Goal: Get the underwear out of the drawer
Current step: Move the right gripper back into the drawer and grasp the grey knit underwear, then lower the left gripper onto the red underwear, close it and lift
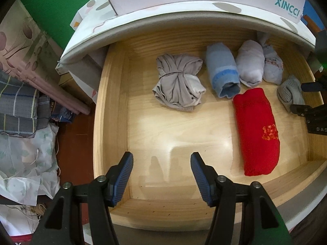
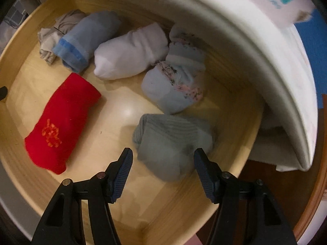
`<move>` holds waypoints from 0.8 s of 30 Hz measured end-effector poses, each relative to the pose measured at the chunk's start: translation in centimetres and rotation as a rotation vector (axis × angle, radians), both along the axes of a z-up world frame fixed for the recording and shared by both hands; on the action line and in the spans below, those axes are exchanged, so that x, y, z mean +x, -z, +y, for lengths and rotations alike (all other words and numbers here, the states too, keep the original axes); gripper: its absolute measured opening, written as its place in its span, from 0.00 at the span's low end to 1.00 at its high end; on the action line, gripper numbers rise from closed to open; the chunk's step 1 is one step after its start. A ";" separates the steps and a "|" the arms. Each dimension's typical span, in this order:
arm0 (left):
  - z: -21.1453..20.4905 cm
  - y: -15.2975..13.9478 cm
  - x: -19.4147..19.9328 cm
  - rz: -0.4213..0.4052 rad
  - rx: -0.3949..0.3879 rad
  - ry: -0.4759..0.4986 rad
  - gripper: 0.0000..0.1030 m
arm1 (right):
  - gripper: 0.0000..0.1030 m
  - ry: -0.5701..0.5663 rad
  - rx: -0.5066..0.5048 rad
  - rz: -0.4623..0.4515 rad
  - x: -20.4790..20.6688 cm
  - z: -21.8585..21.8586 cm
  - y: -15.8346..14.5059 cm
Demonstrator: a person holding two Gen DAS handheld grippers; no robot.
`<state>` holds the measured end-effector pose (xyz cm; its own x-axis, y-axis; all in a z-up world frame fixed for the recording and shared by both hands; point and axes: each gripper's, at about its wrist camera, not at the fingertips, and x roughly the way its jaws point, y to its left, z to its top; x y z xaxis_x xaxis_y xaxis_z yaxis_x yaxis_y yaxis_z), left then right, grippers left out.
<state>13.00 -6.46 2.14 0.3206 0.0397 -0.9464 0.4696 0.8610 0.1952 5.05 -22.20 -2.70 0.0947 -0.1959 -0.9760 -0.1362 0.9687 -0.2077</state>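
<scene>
Pale wood drawer [image 1: 110,106], grain showing, its smooth floor glossy under the light. Soft matt cloth rolls everywhere: the red roll [image 1: 255,130] looks fleecy with orange stitching, the grey roll [image 2: 173,143] is ribbed knit. Left hand-held gripper [image 1: 161,175]: ridged blue pads [image 1: 124,175], matt black plastic frame.

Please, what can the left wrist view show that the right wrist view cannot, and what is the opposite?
Only the left wrist view shows the floor beside the drawer: folded checked fabric and pale patterned cloth. It also shows the right gripper from outside, its jaws around the grey ribbed roll.

Only the right wrist view shows that grey ribbed roll whole, and the trim on the pale blue patterned roll.

Both show the red roll, blue-banded roll, white roll and tied grey bundle.
</scene>
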 end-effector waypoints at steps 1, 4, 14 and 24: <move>-0.1 0.1 0.0 0.001 0.000 0.001 0.58 | 0.59 -0.005 -0.008 0.004 0.1 0.1 0.4; -0.5 0.2 0.2 0.010 -0.001 0.006 0.58 | 0.59 0.007 -0.012 0.022 0.3 -0.1 1.6; -1.4 0.6 0.3 0.025 0.000 0.012 0.58 | 0.54 0.021 -0.021 0.037 0.1 -0.7 2.7; -2.3 0.6 0.1 0.049 -0.022 0.018 0.58 | 0.46 0.037 0.043 0.121 -1.8 0.7 2.9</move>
